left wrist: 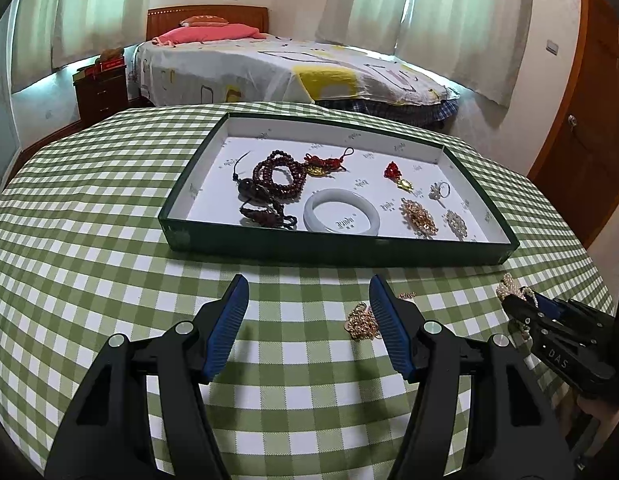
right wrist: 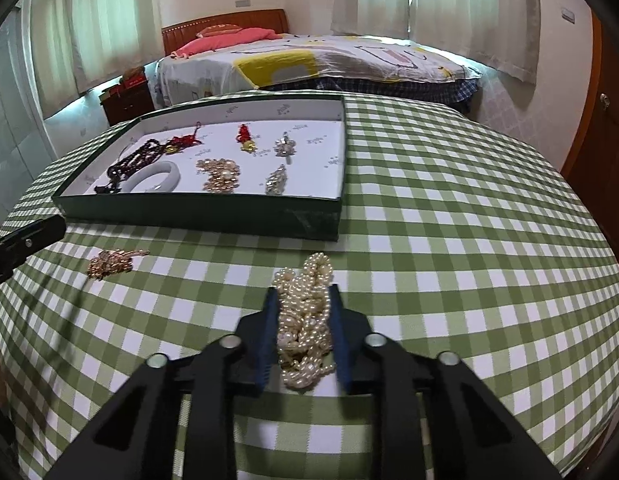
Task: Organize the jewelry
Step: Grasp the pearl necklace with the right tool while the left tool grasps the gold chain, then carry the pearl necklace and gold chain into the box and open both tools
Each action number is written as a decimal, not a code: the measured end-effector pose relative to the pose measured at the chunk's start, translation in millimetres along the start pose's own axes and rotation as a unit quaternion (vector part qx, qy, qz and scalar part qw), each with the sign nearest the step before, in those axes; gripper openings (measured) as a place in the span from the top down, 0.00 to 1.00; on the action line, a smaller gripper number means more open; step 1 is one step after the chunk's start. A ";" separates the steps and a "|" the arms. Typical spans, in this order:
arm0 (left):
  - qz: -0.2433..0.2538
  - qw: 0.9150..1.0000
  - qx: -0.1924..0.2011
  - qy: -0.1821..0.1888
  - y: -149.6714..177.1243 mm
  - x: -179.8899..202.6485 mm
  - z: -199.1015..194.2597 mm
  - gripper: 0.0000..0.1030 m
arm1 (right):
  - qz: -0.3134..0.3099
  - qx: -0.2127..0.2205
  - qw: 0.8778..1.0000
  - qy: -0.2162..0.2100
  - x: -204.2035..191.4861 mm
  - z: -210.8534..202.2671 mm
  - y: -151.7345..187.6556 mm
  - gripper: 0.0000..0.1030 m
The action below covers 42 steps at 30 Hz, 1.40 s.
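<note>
A heap of pearl necklace [right wrist: 305, 320] lies on the green checked tablecloth, and my right gripper [right wrist: 302, 290] is shut on it, both blue pads pressing its sides. In the left wrist view the same pearls [left wrist: 509, 286] show at the right gripper [left wrist: 521, 304]. My left gripper [left wrist: 308, 280] hangs open over bare cloth with nothing between its fingers. A gold chain [left wrist: 361, 322] lies just beside its right finger. Behind stands the dark green tray [left wrist: 337, 250] holding a dark red bead strand [left wrist: 277, 176], a white bangle [left wrist: 341, 212], red charms, a ring and two brooches.
The table's rounded edge falls away on all sides. A bed [left wrist: 293, 68] stands beyond the table, with a dark nightstand [left wrist: 101, 92] at its left. A wooden door [left wrist: 589, 120] is at the right. The left part of the tray floor [left wrist: 213, 200] holds nothing.
</note>
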<state>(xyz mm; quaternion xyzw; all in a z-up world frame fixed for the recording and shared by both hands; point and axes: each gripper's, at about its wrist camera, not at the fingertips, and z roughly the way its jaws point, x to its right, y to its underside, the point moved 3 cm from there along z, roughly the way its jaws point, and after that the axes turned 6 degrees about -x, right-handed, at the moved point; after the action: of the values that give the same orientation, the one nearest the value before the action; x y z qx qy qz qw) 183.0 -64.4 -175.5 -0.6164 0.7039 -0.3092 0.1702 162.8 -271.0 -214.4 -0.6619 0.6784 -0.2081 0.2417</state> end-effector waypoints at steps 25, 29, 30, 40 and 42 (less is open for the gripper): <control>0.054 0.997 -0.056 0.014 11.3 40.7 36.5 0.52 | 0.004 0.016 1.000 -0.022 -2.1 -3.8 4.7 0.79; 0.061 0.996 -0.056 0.020 11.4 43.3 37.1 0.69 | 0.006 0.019 1.000 -0.023 -1.8 -3.6 4.9 0.79; 0.065 0.996 -0.056 0.024 11.9 44.4 36.8 0.74 | 0.006 0.019 1.000 -0.023 -1.8 -3.5 5.1 0.79; 0.069 0.995 -0.051 0.042 14.5 46.4 34.5 0.86 | 0.006 0.020 1.000 -0.022 -1.6 -3.4 4.9 0.79; 0.068 0.995 -0.050 0.043 14.5 45.6 33.3 0.87 | 0.006 0.020 1.000 -0.022 -1.7 -3.4 4.9 0.79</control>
<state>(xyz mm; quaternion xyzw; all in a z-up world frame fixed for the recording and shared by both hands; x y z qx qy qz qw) 184.2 -115.6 -203.4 -0.5608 0.7656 -0.2874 0.1298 156.9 -269.2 -214.5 -0.6575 0.6724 -0.2053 0.2711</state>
